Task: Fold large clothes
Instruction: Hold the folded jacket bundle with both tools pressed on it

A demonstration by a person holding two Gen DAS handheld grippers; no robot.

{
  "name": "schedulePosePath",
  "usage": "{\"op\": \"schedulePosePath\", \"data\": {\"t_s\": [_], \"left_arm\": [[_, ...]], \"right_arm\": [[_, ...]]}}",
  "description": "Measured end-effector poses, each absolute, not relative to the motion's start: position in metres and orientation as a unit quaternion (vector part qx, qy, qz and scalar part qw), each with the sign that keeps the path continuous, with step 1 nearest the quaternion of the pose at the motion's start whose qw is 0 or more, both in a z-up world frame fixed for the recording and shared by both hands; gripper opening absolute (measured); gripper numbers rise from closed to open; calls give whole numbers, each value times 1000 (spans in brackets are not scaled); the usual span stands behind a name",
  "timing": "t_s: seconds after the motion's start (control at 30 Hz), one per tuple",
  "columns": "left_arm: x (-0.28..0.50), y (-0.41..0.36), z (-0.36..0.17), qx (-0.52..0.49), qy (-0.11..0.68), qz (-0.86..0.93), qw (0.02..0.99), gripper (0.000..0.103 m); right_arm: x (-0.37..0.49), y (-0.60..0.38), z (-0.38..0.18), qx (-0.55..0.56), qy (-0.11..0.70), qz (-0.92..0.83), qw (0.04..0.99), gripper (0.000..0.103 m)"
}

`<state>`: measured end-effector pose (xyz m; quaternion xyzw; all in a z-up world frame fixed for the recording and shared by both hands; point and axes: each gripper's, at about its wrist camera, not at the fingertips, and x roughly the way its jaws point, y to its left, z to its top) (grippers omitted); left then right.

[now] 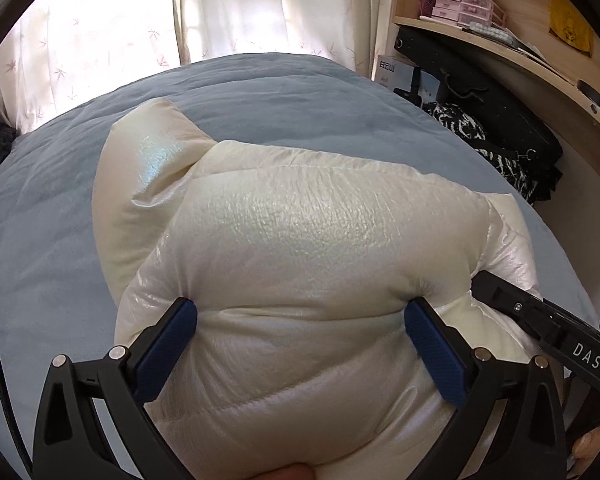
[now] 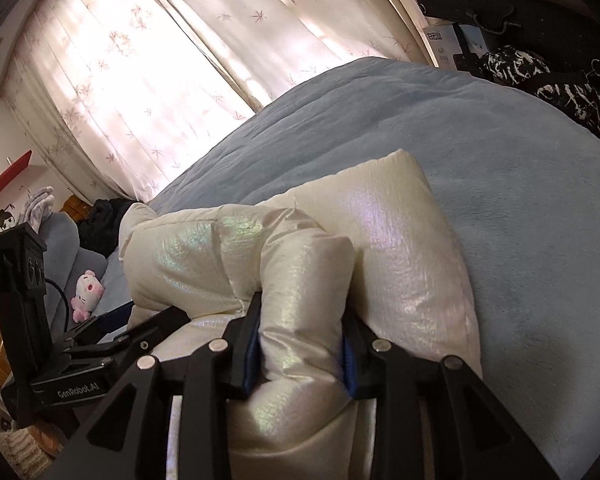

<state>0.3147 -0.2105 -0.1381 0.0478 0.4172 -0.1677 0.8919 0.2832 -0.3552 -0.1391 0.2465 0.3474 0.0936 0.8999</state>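
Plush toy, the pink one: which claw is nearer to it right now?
Left. The left claw, clamped across the jacket, sits on the plush toy's side. The right claw, pinching a jacket fold, is beyond it, farther from the toy.

A bed with a blue-grey cover (image 1: pixel 280 92) fills the middle of the frame. Behind it, at the top, pale curtains with a leaf print (image 1: pixel 228 8) glow with daylight. A wooden shelf (image 1: pixel 496 44) curves at upper right.
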Motion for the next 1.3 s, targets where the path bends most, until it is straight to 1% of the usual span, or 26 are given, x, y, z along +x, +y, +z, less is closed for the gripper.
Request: {"op": "schedulePosePath", "data": {"t_s": [0.37,0.73,1.3], "left_arm": [[312,-216,-158,55,404,-160,899,102],[312,-212,-171,43,393,-164,904,102],[309,-207,-175,43,389,-161,906,102]], "right_arm": [[283,-351,-152,253,341,95,900,31],[283,-349,-152,251,339,92,902,32],[280,-340,-149,236,344,81,905,33]]}}
